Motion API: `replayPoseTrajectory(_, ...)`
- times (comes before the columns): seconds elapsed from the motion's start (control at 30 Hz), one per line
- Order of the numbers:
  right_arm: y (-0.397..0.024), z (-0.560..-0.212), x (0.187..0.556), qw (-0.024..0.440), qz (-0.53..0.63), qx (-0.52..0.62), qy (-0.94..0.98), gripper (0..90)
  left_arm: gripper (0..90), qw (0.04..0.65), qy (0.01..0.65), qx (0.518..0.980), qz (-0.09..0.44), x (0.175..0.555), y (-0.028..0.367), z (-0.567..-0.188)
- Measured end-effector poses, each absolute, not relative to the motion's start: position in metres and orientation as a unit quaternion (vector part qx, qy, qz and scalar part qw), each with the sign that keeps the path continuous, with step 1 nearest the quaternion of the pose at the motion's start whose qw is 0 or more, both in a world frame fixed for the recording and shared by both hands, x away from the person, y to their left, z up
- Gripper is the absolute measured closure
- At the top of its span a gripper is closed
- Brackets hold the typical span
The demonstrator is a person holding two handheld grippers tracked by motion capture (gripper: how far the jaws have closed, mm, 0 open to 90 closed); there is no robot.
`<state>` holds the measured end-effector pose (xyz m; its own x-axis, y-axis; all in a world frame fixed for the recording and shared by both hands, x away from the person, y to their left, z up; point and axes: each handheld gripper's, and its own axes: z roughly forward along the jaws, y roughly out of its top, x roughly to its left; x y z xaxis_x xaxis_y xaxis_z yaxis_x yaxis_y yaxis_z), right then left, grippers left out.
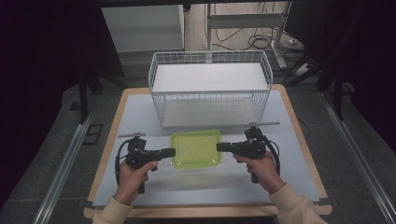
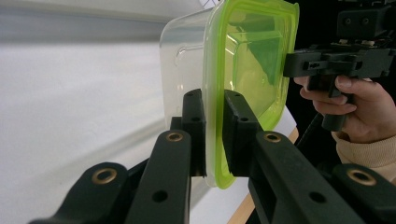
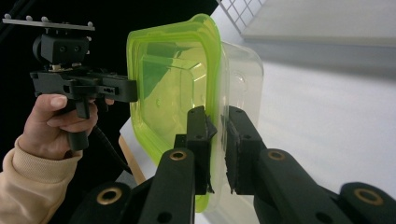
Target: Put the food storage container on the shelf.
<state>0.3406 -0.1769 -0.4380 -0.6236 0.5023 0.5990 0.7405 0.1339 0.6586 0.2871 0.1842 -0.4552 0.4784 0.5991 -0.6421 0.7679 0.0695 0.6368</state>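
Note:
A clear plastic container with a lime-green lid [image 1: 196,148] hangs just above the white table top [image 1: 140,116], held level between both hands. My left gripper [image 1: 171,152] is shut on the lid's left rim. In the left gripper view the two black jaws pinch the green rim of the container [image 2: 247,56]. My right gripper [image 1: 221,147] is shut on the right rim, and in the right gripper view its pads [image 3: 198,135] clamp the edge of the container [image 3: 168,74]. Each gripper view shows the other hand's gripper at the far rim.
A white wire basket [image 1: 210,88] with a white shelf board inside stands on the table right behind the container. The table's wooden edge [image 1: 205,212] runs along the front. Cables and desk legs lie on the floor beyond.

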Motion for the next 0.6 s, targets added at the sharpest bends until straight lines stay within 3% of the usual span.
replayPoseTrajectory(0.6,-0.179,-0.413,0.352,0.102,-0.515,-0.417,-0.742,81.0,81.0,0.531,0.502,0.678,-0.076,0.303,0.181,-0.43)
